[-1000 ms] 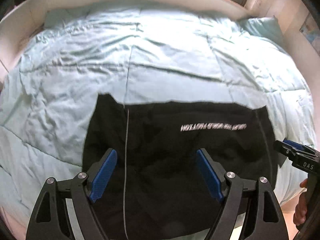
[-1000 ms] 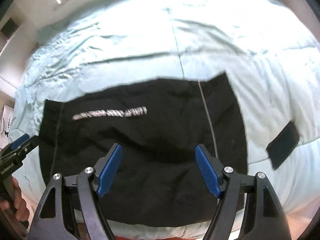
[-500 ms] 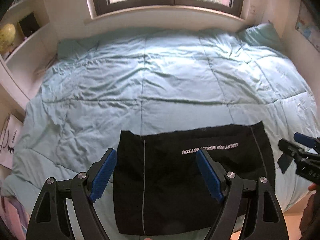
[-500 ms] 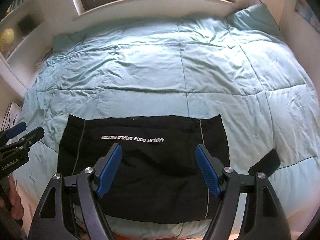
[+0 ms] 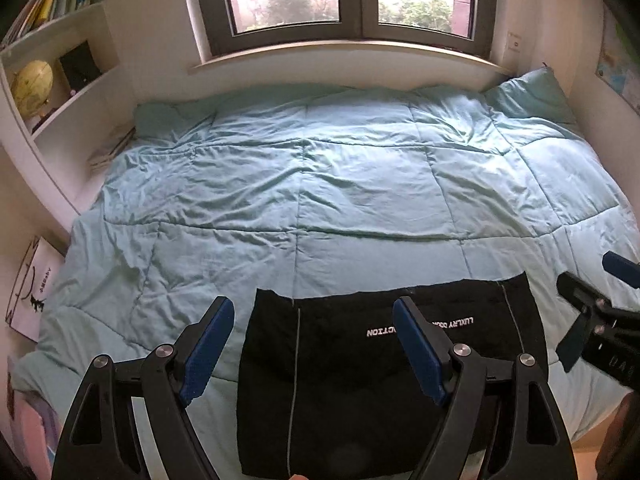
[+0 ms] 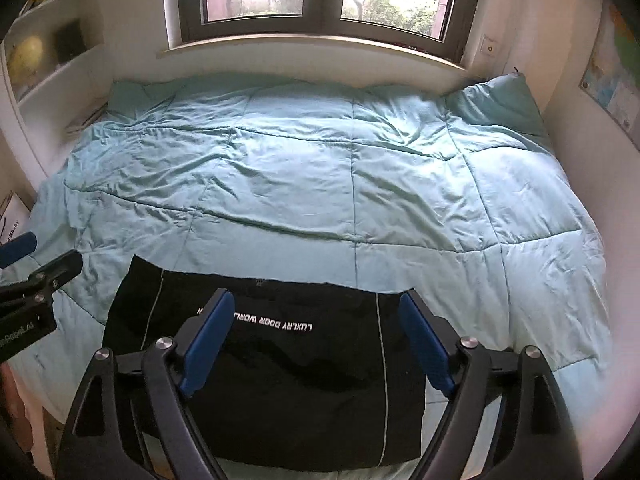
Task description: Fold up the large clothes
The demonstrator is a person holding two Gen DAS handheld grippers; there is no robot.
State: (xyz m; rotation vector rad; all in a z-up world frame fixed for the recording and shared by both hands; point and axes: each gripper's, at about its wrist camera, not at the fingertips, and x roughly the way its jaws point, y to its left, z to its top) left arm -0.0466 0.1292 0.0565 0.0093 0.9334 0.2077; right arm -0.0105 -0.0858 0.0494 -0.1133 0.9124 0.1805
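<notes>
A black garment (image 5: 348, 392) with white lettering and thin grey piping lies folded into a rectangle at the near edge of the light-blue quilt (image 5: 320, 184). It also shows in the right wrist view (image 6: 288, 380). My left gripper (image 5: 312, 320) is open and empty, held well above and in front of the garment. My right gripper (image 6: 316, 312) is open and empty, likewise raised above it. The right gripper shows at the right edge of the left wrist view (image 5: 592, 320), and the left gripper at the left edge of the right wrist view (image 6: 32, 280).
The bed fills the room up to a window sill (image 5: 340, 56). A pillow (image 5: 532, 96) lies at the far right corner. White shelves with a globe (image 5: 32, 84) stand on the left. A wall map (image 6: 612, 80) hangs on the right.
Both grippers have risen and pulled back from the garment. The view has widened from the garment close up to the whole bed and window. The garment lies still.
</notes>
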